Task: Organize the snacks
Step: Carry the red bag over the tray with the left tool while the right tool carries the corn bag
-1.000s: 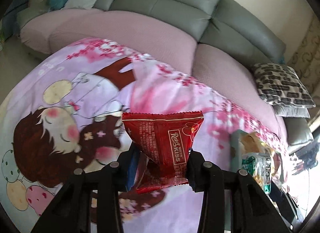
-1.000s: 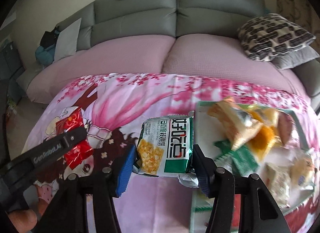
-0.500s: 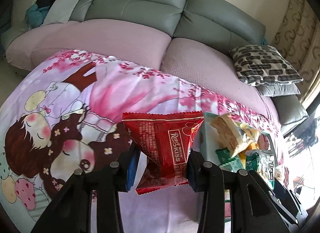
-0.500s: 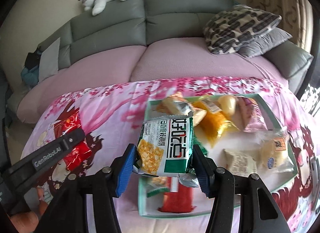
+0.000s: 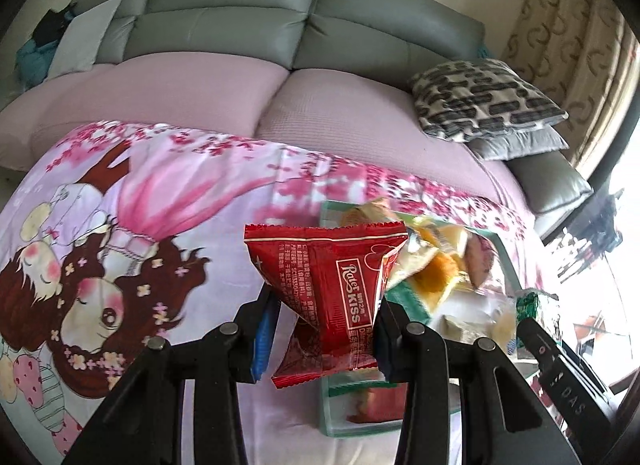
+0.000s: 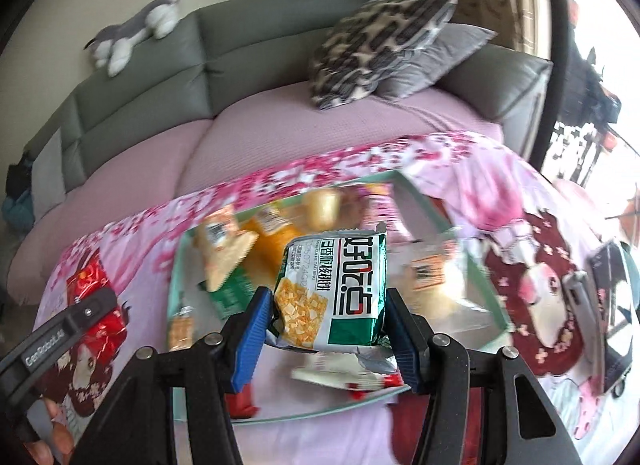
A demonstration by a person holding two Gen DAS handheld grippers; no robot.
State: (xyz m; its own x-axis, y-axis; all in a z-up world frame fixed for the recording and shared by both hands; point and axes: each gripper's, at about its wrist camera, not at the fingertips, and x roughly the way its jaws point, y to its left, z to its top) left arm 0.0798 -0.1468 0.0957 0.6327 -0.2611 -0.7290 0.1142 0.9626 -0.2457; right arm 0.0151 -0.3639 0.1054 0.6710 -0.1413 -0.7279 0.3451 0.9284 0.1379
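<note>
A: What are the two grippers doing?

B: Each is pinching one snack packet in the air. The left gripper (image 5: 324, 325) is clamping a red packet (image 5: 326, 293) by its twisted lower half; the upper part is fanning out above the jaws. The right gripper (image 6: 324, 329) is squeezing a green and white packet (image 6: 334, 297) across its width, above the tray (image 6: 420, 201).

A: How will those packets handle?

B: I judge both light, thin and crinkly, with slick foil that could slip. The contents may be brittle, so a gentle hold across the body or on the sealed edge seems safest.

A: Where is the tray?

B: It is lying flat on the cartoon blanket (image 5: 168, 201), to the right, in front of the sofa (image 5: 240, 25).

A: How many things?

B: Two grippers, two held packets, one tray. Roughly eight or more packets are lying in it; blur prevents an exact count.
</note>
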